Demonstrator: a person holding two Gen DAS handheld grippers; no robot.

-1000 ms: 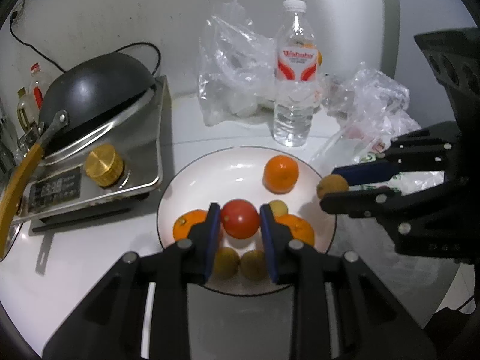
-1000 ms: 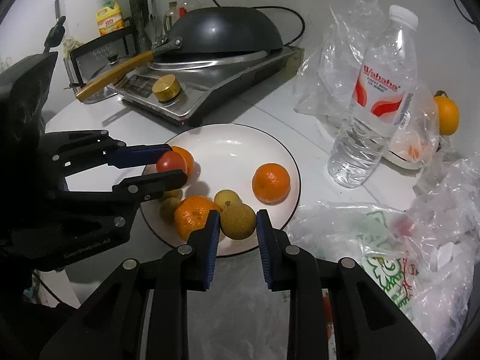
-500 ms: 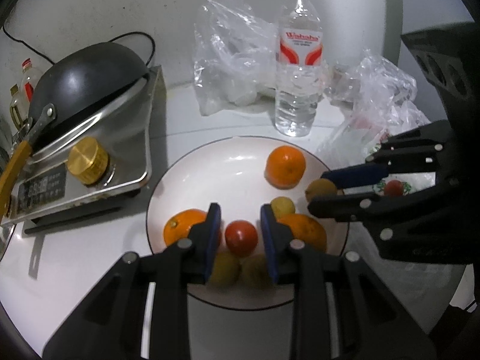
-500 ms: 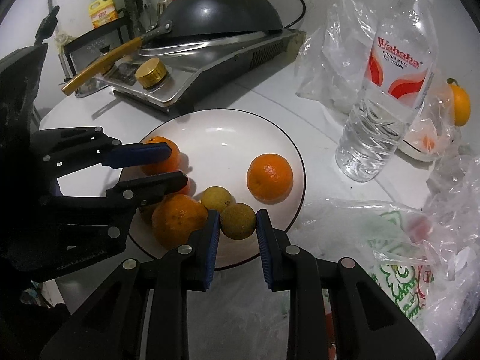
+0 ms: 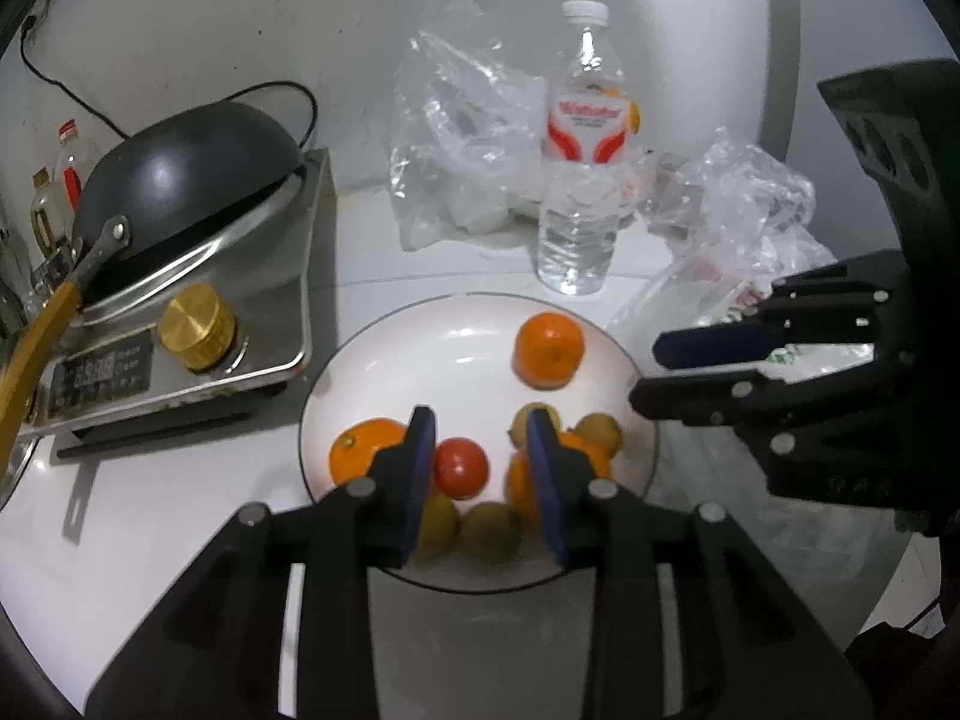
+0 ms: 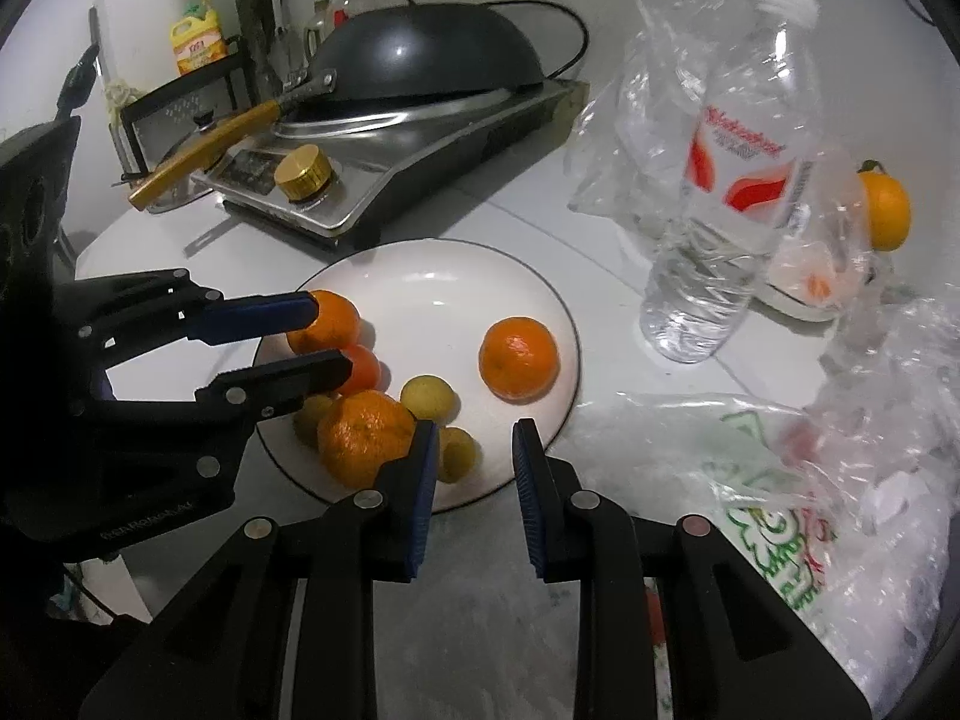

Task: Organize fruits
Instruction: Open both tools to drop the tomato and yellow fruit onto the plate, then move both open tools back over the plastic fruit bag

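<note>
Left gripper (image 5: 480,438) spread around round red tomato (image 5: 460,468), glossy, on plate (image 5: 420,330)

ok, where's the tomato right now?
On the white plate, between the open left gripper fingers in the left wrist view: the tomato lies free, beside an orange, small yellow-green fruits just in front.

On the round white plate (image 6: 420,282) lie fruits; behind it sits the steel stove (image 6: 384,168), right the clear plastic water bottle (image 6: 726,192)
</note>
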